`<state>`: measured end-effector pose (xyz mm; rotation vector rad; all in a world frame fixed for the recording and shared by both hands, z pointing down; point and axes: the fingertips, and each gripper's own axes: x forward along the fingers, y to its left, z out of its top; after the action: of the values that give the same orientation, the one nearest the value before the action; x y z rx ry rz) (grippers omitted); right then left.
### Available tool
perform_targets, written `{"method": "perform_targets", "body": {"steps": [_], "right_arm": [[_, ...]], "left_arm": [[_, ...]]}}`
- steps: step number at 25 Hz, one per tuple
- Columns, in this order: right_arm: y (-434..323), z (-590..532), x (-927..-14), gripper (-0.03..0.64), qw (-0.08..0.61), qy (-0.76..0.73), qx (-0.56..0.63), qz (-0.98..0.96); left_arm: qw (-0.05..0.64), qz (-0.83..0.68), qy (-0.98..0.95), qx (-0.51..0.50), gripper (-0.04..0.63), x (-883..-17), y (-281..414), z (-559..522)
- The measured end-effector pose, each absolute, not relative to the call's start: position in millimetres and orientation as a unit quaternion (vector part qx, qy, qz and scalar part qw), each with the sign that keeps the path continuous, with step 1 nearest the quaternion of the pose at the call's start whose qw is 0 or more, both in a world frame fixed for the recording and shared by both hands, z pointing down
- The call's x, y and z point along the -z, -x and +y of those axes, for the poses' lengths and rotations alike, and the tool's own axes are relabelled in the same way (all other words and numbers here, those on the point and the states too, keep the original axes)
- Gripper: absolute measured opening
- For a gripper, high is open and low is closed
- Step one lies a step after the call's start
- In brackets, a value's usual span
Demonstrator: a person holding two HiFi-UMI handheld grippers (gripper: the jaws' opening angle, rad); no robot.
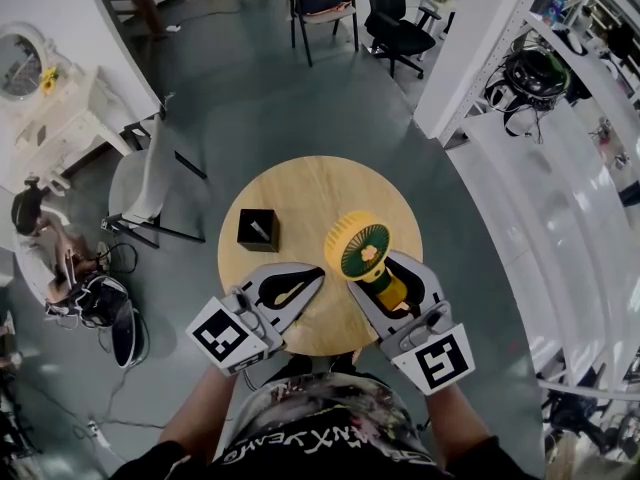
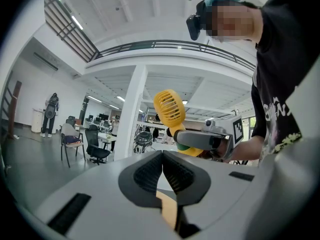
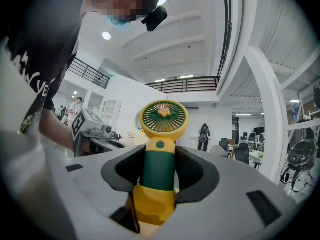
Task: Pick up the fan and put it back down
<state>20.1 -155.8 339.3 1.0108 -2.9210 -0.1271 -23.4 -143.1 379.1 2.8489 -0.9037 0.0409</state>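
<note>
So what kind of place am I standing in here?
Probably a large open-plan office or lab hall: rolling office chairs, a mezzanine railing overhead, and monitors on desks in the background.

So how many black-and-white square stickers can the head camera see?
2. One is on the cube of the left gripper, lower left; one on the cube of the right gripper, lower right. Other cube faces are hidden and may carry more.
</note>
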Motion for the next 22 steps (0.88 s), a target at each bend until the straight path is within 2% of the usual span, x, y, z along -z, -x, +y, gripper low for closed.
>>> {"method": "perform_targets", "body": {"steps": [15, 22], "right_arm": [[-22, -166, -395, 0.184, 0.073, -0.338, 0.023, -0.938], [-26, -168, -438, 0.184, 0.124, -0.337, -0.017, -0.933]], "left_arm": [[0.075, -0.303, -0.950, -0.012, 0.018, -382, 27, -141], [0.075, -0.303, -0.950, -0.014, 0.018, -382, 30, -141]]}}
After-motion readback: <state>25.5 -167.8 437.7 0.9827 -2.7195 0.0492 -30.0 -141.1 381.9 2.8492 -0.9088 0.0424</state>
